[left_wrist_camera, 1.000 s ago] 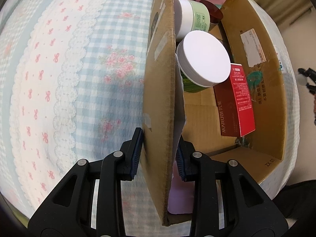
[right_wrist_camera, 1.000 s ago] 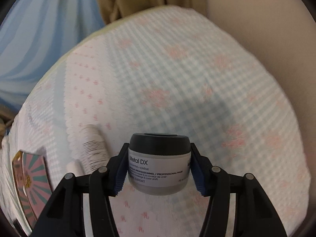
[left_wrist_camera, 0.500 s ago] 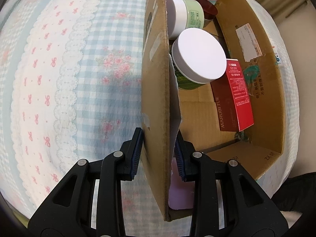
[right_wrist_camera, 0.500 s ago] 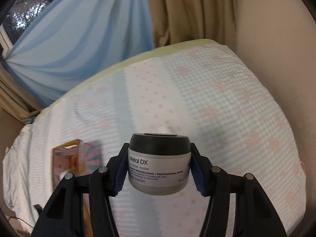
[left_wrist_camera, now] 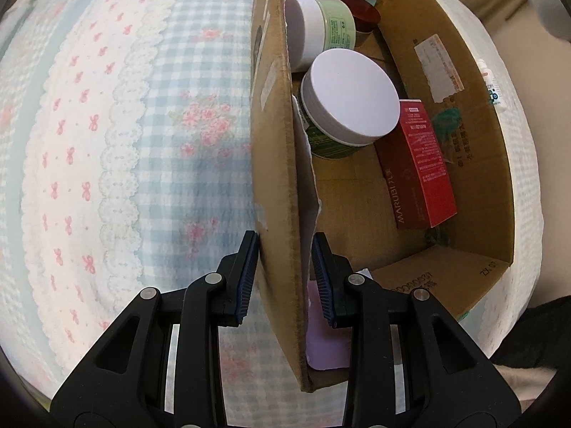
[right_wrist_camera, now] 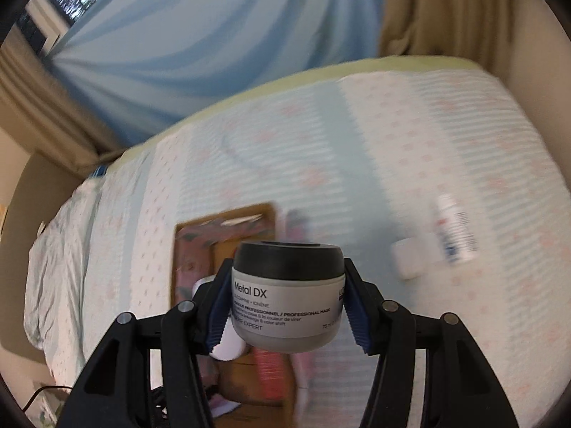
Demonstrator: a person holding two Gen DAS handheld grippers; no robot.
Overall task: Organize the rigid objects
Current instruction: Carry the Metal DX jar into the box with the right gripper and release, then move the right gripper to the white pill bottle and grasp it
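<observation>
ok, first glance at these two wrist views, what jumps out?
In the right wrist view, the right gripper is clamped on a grey Metal DX jar with a black lid, held above the bed with the cardboard box blurred behind it. In the left wrist view, the left gripper pinches the box's side wall. Inside, a white-lidded green jar sits beside a red carton.

The bedspread [left_wrist_camera: 125,149] is blue gingham with pink bows and flowers. The cardboard box [left_wrist_camera: 274,164] is brown. At its three o'clock lies a red carton [left_wrist_camera: 421,167].
</observation>
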